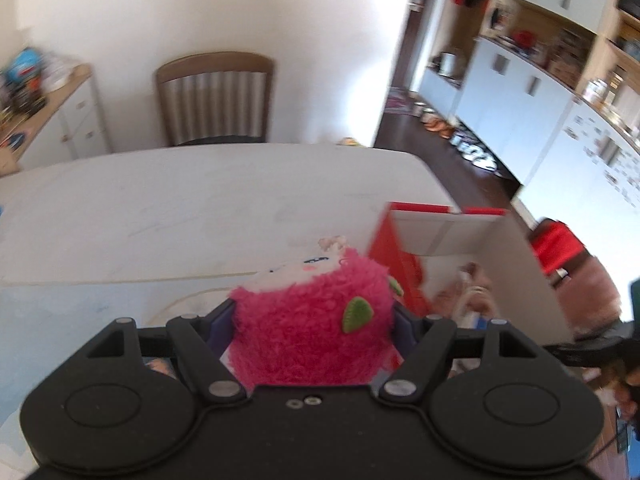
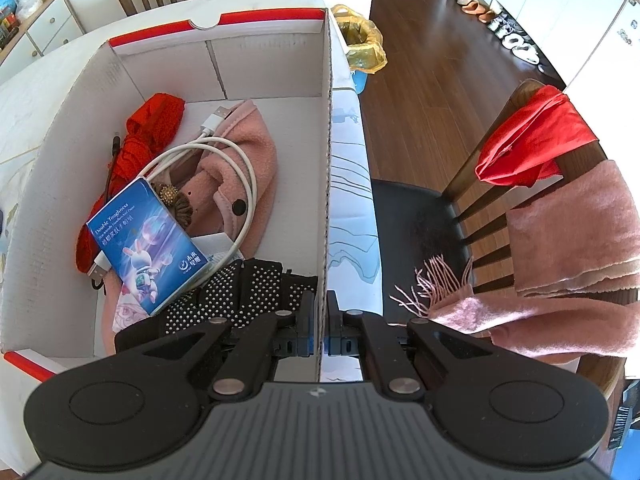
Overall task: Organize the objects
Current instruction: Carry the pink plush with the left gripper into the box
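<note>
My left gripper [image 1: 314, 320] is shut on a fluffy pink plush toy [image 1: 312, 320] with green spots and a white face, held above the white table [image 1: 160, 208], left of the red-and-white cardboard box [image 1: 460, 236]. My right gripper [image 2: 322, 312] is shut on the right wall of the box [image 2: 327, 160], one finger inside and one outside. In the box lie a blue tissue pack [image 2: 148, 248], a white USB cable [image 2: 224, 152], a pink fleece cloth [image 2: 248, 160], a red knitted item [image 2: 148, 132] and a black studded glove [image 2: 240, 292].
A wooden chair [image 1: 216, 96] stands behind the table. Another chair [image 2: 520, 200], draped with a red cloth and a pink scarf, stands right of the table. A yellow-bagged bin [image 2: 362, 40] stands on the dark floor. White cabinets line the right wall.
</note>
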Demonstrator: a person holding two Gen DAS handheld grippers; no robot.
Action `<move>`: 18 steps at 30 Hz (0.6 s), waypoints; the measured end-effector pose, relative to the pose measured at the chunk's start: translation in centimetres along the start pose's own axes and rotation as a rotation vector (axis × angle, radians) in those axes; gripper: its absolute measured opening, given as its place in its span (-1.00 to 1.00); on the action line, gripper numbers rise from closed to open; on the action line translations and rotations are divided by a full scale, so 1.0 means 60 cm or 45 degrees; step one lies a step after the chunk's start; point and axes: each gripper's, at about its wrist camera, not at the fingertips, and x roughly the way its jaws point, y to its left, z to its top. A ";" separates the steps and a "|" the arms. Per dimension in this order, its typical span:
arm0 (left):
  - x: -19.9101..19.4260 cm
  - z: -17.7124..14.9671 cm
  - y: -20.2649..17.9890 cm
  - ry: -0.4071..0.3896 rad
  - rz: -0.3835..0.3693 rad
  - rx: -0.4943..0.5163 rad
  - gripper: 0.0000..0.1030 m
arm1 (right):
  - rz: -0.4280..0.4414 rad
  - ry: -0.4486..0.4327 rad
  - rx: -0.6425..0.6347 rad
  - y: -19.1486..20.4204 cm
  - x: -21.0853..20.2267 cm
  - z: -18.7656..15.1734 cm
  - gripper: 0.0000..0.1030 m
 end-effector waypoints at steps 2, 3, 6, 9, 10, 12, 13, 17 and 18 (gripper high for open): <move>0.003 0.004 -0.029 -0.001 -0.040 0.040 0.46 | 0.003 -0.003 0.002 0.000 0.000 0.000 -0.94; 0.004 0.005 -0.041 -0.002 -0.054 0.055 0.46 | 0.004 -0.004 0.002 0.000 0.000 -0.001 -0.94; 0.010 0.009 -0.079 -0.003 -0.094 0.104 0.46 | 0.007 -0.007 0.003 -0.001 0.000 -0.001 -0.94; 0.018 0.010 -0.114 0.000 -0.130 0.154 0.47 | 0.009 -0.008 0.002 -0.001 0.000 -0.001 -0.94; 0.020 0.009 -0.125 0.000 -0.143 0.172 0.47 | 0.009 -0.009 0.003 -0.001 0.000 -0.001 -0.94; 0.026 0.009 -0.151 0.002 -0.156 0.202 0.47 | 0.010 -0.009 0.003 -0.001 0.000 -0.002 -0.94; 0.030 0.009 -0.160 0.005 -0.162 0.217 0.47 | 0.010 -0.010 0.003 -0.001 0.001 -0.002 -0.94; 0.049 0.005 -0.197 0.023 -0.177 0.265 0.47 | 0.012 -0.010 0.001 -0.001 0.001 -0.002 -0.94; 0.054 0.004 -0.205 0.027 -0.176 0.276 0.47 | 0.013 -0.011 0.000 -0.001 0.001 -0.001 -0.94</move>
